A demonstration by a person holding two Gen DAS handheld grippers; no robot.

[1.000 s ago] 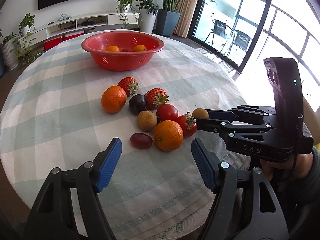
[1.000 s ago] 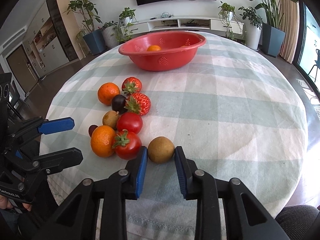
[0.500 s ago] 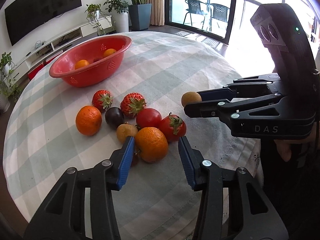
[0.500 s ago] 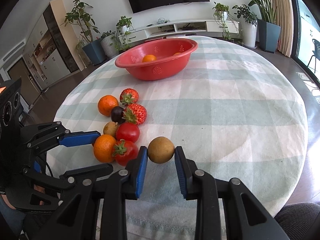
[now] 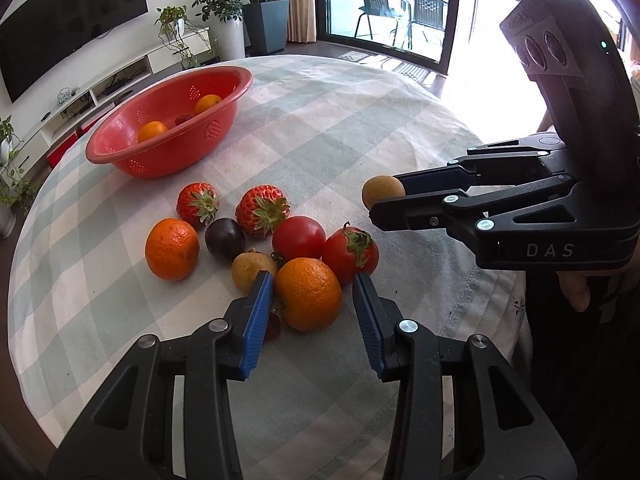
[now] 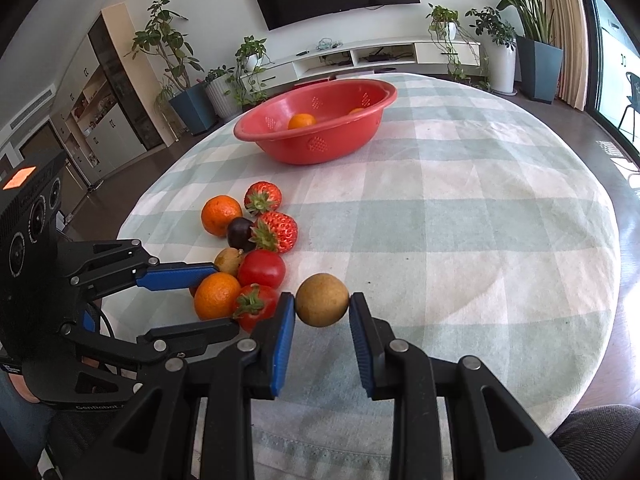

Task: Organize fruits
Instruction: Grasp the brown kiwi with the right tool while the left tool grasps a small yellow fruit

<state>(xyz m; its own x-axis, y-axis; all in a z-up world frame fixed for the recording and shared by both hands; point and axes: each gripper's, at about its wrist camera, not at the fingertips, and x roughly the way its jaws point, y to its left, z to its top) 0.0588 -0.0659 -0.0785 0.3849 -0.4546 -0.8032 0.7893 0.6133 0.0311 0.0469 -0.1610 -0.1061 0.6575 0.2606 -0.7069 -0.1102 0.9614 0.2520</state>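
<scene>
An orange [image 5: 308, 294] lies at the near end of a fruit cluster on the checked tablecloth. My left gripper [image 5: 314, 280] straddles it and its jaws are closing; a thin gap still shows at the right pad [image 5: 366, 320]. In the right wrist view the left gripper [image 6: 224, 296] reaches in from the left around the same orange [image 6: 216, 296]. My right gripper [image 6: 322, 298] is shut on a round brown fruit [image 6: 322, 300], and appears in the left wrist view as the right gripper [image 5: 386, 198] holding that brown fruit [image 5: 382, 196]. A red basket [image 5: 224, 128] stands farther back.
Around the orange lie two tomatoes [image 5: 350, 250], two strawberries [image 5: 262, 210], a dark plum [image 5: 225, 238], another orange [image 5: 172, 248], a small brown fruit [image 5: 252, 270] and a dark grape [image 5: 274, 326]. The basket [image 6: 320, 148] holds two oranges and a dark fruit. The table edge is close below.
My left gripper moved forward over the near orange, rolled, and narrowed its jaws around it. The right gripper kept its hold on the brown fruit and stayed in place.
</scene>
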